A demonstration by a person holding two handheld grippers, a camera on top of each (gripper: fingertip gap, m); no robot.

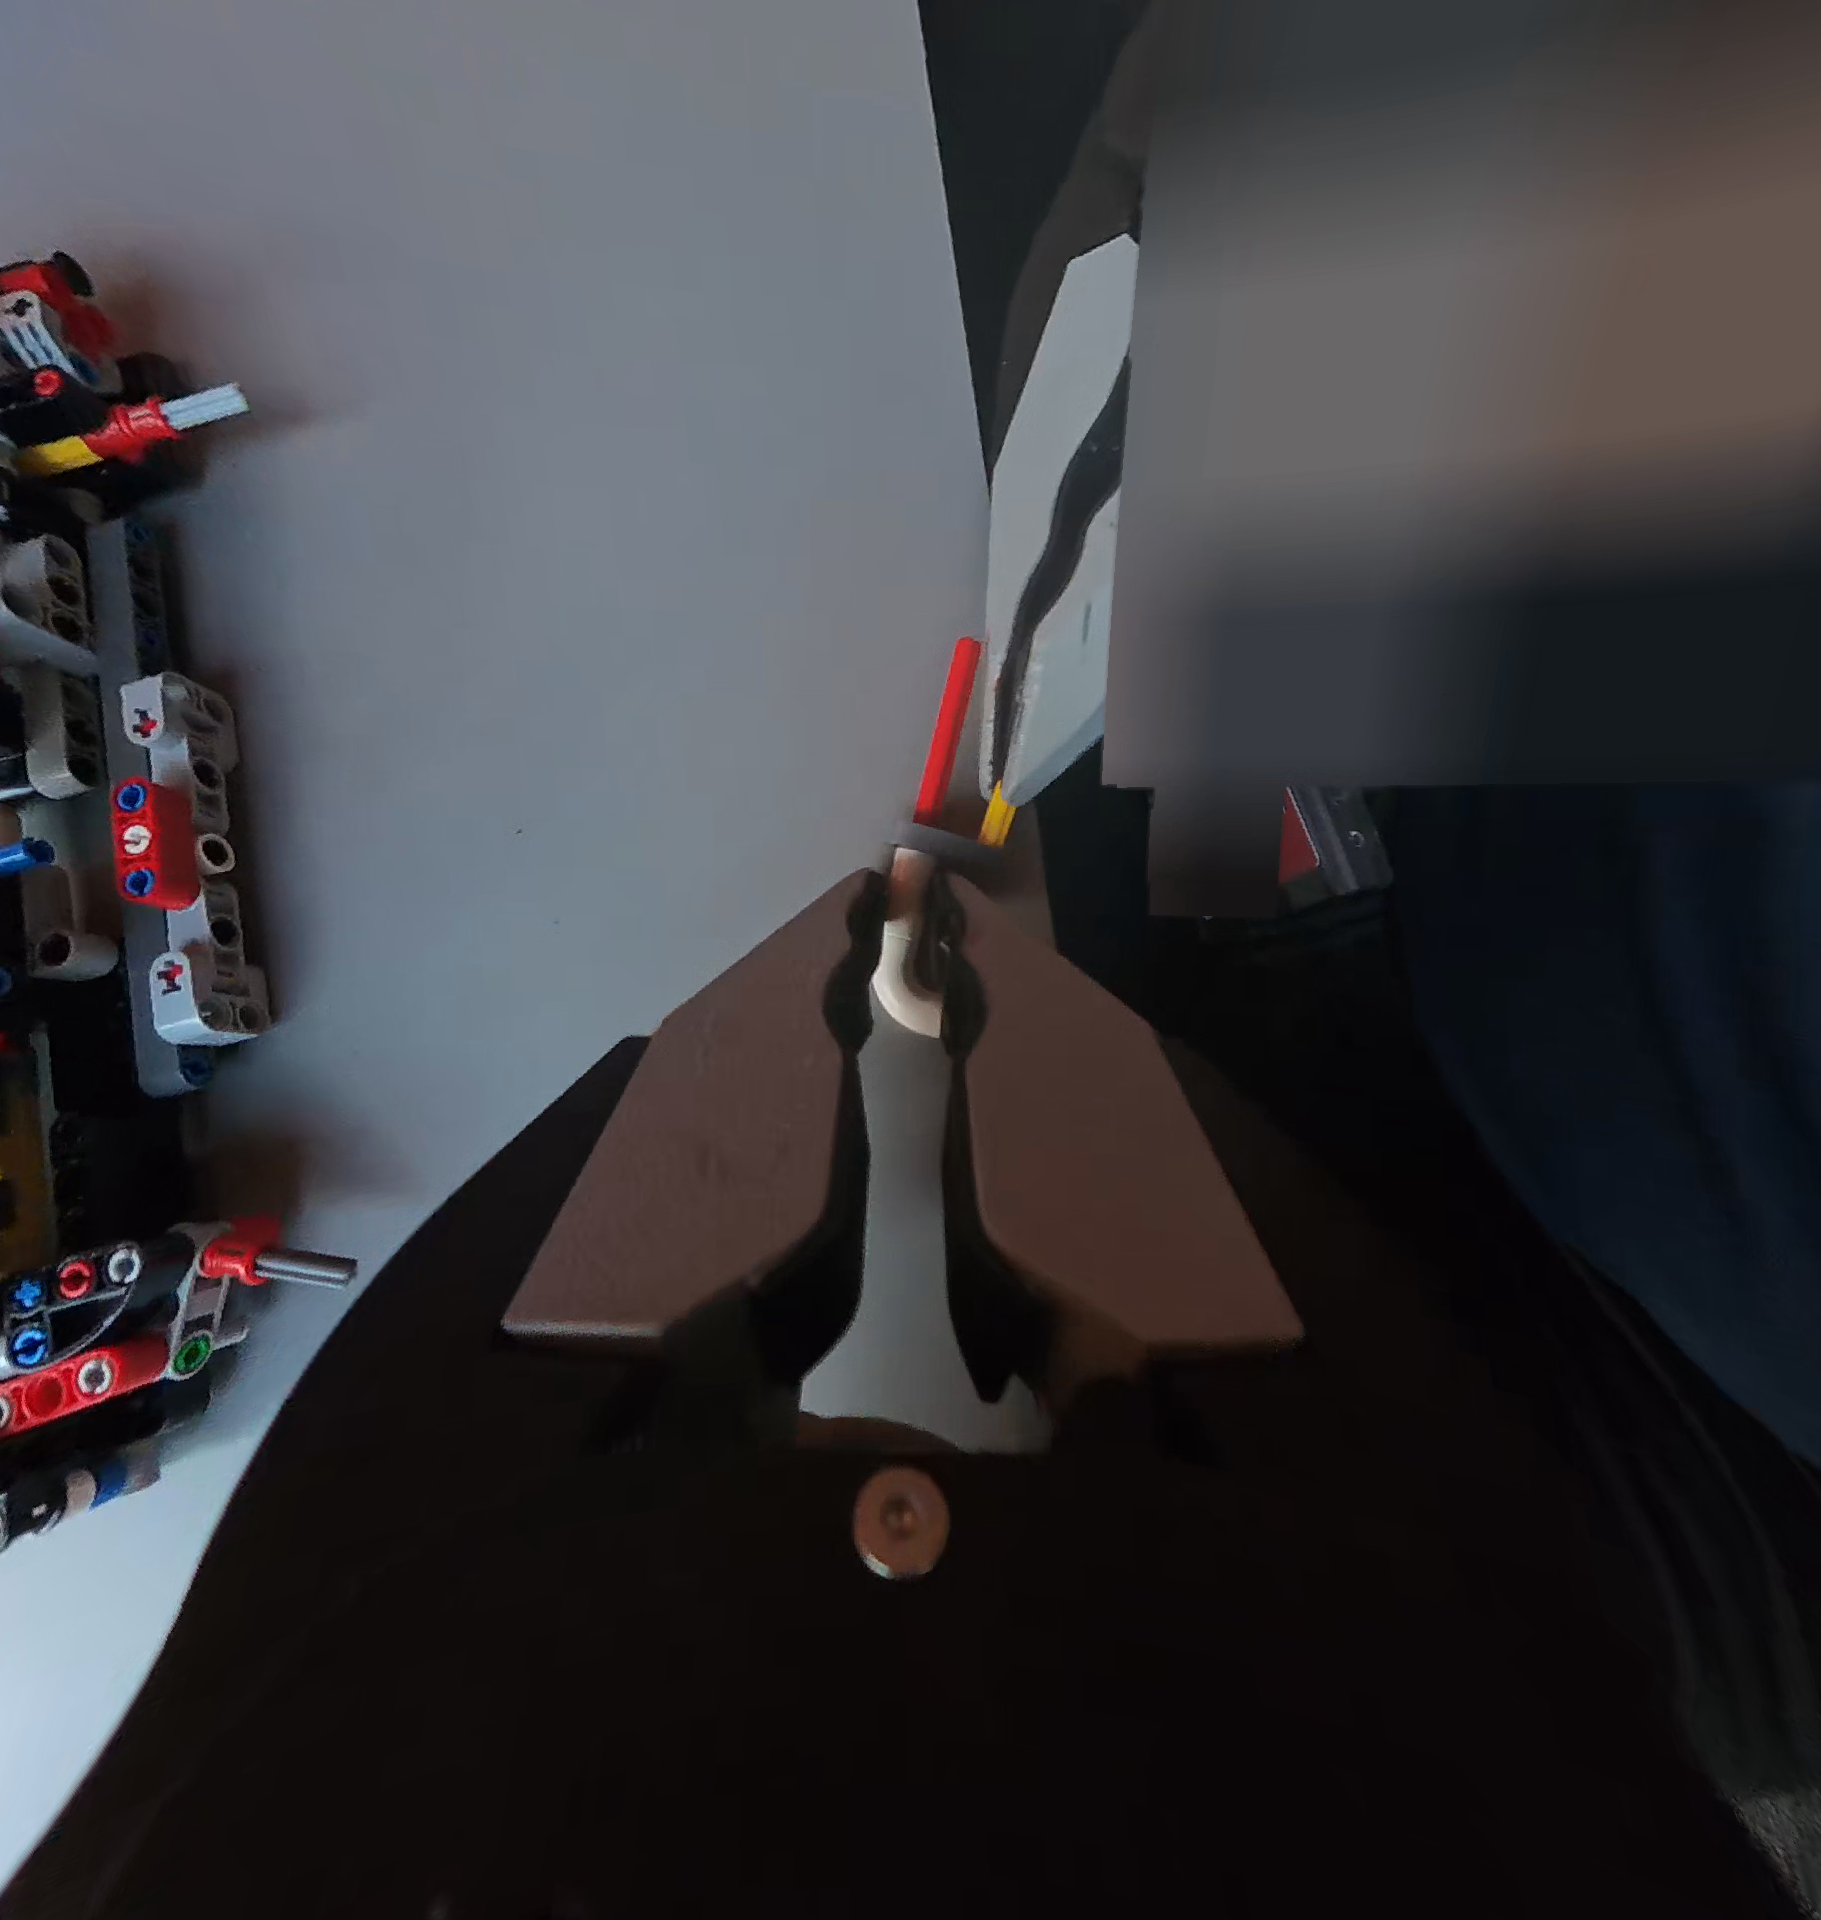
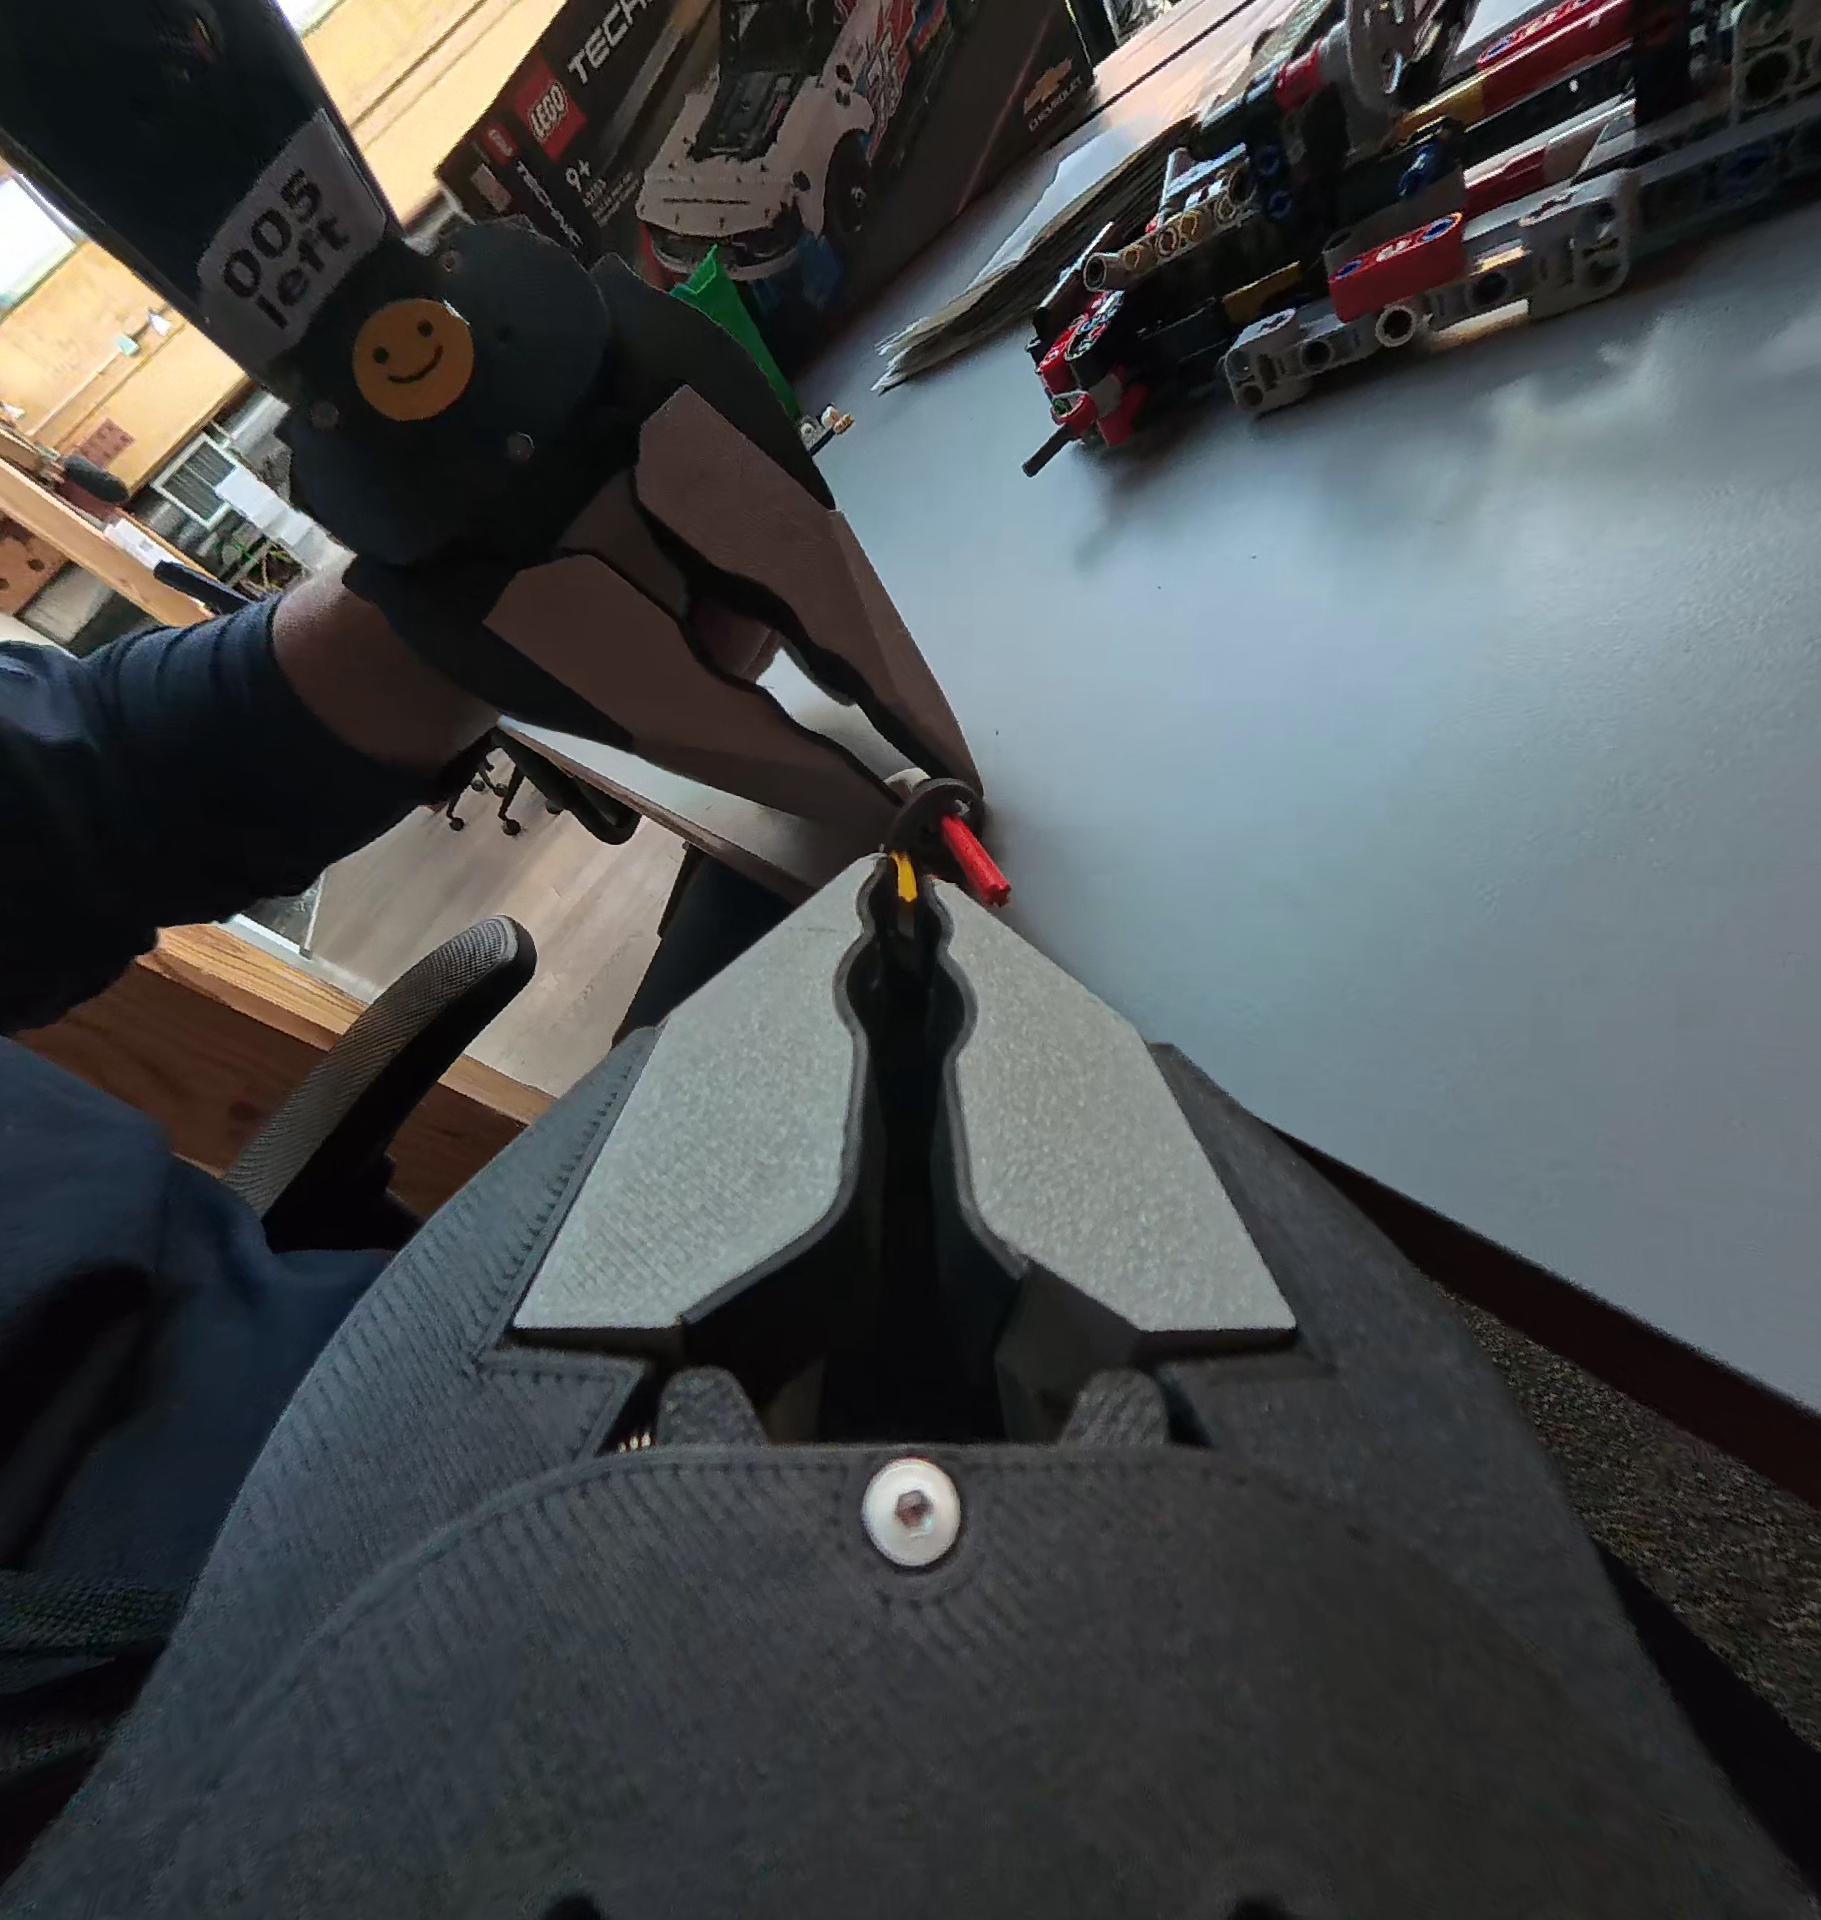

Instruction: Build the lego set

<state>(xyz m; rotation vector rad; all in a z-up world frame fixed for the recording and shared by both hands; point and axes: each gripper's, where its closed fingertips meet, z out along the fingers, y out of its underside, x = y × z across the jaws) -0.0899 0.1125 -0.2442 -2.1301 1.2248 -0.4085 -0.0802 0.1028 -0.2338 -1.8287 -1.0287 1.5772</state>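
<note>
My left gripper (image 1: pixel 906 883) is shut on a small white piece (image 1: pixel 901 987) at the table's edge. A dark grey connector (image 1: pixel 947 836) sits at the end of that piece. A red axle (image 1: pixel 947 727) and a yellow axle (image 1: pixel 997 816) stick out of the connector. My right gripper (image 2: pixel 901 873) is shut on the yellow axle (image 2: pixel 904 881), tip to tip with the left gripper (image 2: pixel 927 795). The red axle (image 2: pixel 973 857) points free over the grey table (image 2: pixel 1405 831). The right gripper's pale fingers (image 1: pixel 1051 520) show in the left wrist view.
A large brick-built model (image 1: pixel 106 831) lies on the table (image 1: pixel 573 416); it also shows in the right wrist view (image 2: pixel 1405 239). A stack of booklets (image 2: pixel 1041 281) and a printed box (image 2: pixel 781 125) stand beyond. A chair armrest (image 2: pixel 397 1039) and a person's sleeve (image 2: pixel 106 779) are beside the table edge.
</note>
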